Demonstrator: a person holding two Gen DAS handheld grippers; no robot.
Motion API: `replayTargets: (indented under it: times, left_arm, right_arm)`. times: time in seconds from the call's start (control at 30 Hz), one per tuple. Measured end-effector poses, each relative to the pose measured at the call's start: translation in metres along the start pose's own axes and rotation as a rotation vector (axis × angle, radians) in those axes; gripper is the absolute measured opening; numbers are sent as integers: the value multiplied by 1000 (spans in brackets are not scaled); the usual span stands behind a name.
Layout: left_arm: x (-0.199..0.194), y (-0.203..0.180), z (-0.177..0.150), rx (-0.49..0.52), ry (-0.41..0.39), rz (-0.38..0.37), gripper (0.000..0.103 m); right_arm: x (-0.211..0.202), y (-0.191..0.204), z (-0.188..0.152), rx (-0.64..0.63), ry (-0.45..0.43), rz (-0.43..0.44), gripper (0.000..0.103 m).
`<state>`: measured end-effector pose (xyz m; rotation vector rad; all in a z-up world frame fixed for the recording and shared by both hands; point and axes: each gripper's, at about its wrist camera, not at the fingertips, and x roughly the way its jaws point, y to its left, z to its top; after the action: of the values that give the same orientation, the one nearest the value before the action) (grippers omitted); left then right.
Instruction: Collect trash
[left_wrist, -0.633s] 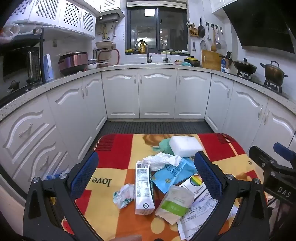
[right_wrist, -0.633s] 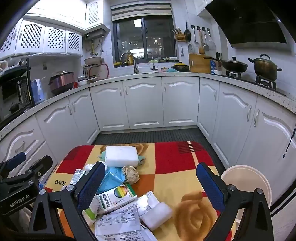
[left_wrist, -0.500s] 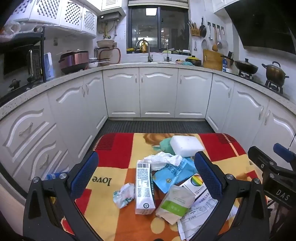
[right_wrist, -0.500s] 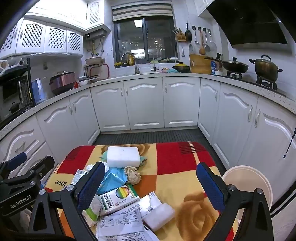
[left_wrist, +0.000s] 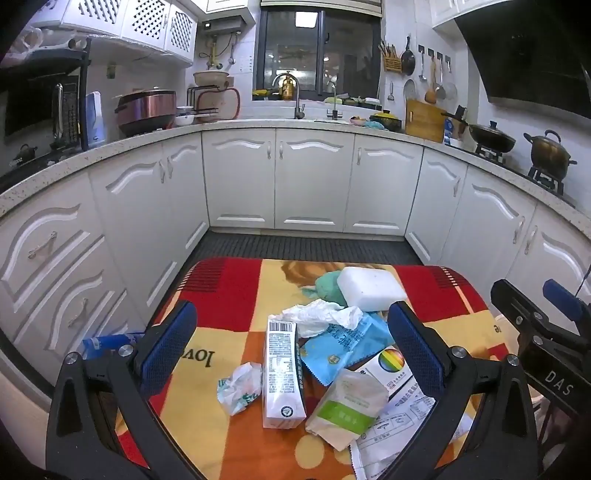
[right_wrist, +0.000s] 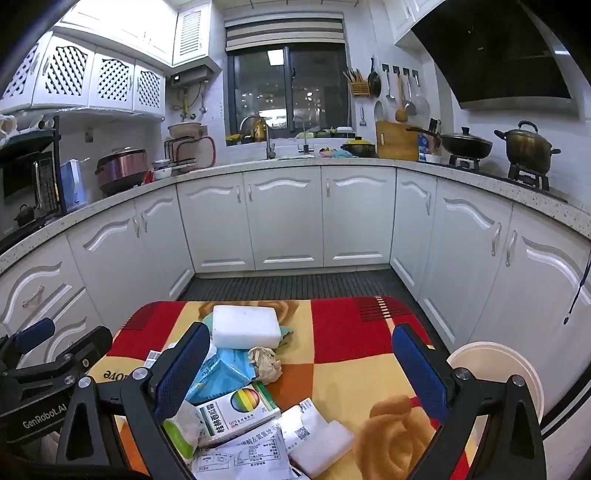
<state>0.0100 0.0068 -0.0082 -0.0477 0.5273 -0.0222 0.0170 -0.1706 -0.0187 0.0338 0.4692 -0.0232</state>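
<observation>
Fingers: left gripper and right gripper spread, empty.
Risk: carton between left fingers may tip.

A home kitchen: white cabinets wrapped a speckled counter, with sink tap at 12 o'clock, pots on a gas stove at 2 o'clock, rice cooker at 10 o'clock.

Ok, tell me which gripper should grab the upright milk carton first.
Left. The left gripper is open with the milk carton centred between its fingers; the right gripper faces mostly bare cloth.
</observation>
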Motion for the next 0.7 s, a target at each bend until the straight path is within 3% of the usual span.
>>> replayTargets:
  times: [0.7]
  left_arm:
    - [-4, 2, -5, 4, -73, 1, 103]
  right_arm:
    - [1, -8, 0, 24, -27, -5, 98]
